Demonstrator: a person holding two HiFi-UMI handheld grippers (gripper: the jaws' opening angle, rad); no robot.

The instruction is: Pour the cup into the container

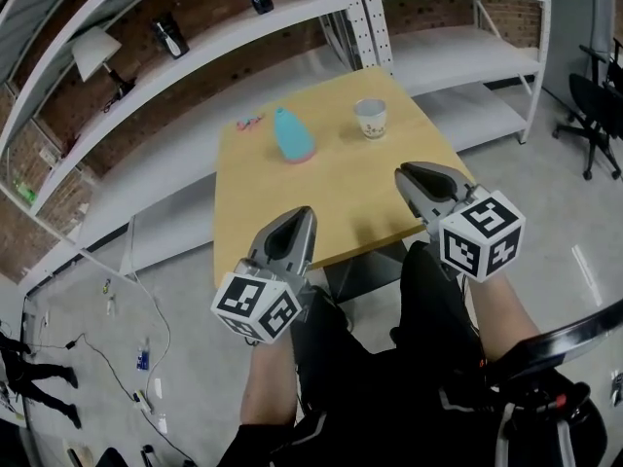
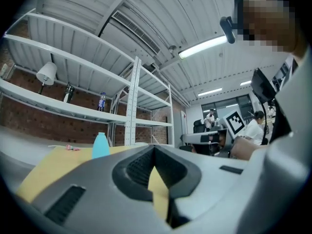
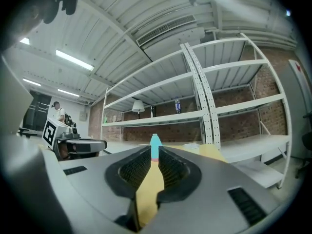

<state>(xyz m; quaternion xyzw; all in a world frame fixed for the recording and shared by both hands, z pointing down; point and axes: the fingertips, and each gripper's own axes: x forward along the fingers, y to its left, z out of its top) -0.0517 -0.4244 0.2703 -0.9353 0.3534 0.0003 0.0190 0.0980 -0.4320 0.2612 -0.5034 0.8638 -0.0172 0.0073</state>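
Left claw: was shut, empty, over the table's near edge.
Right claw: was open a crack, empty, over the table's right edge.
Cup: stood on the table's far right part.
Blue container: stood on the table's far middle.

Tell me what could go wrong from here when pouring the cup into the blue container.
1. The cup looks thin; the right hand-held gripper might crush or tip it.
2. The blue container narrows toward its top, so the pour may spill onto the table.
3. The cup stands toward the table's far edge and could be pushed off.
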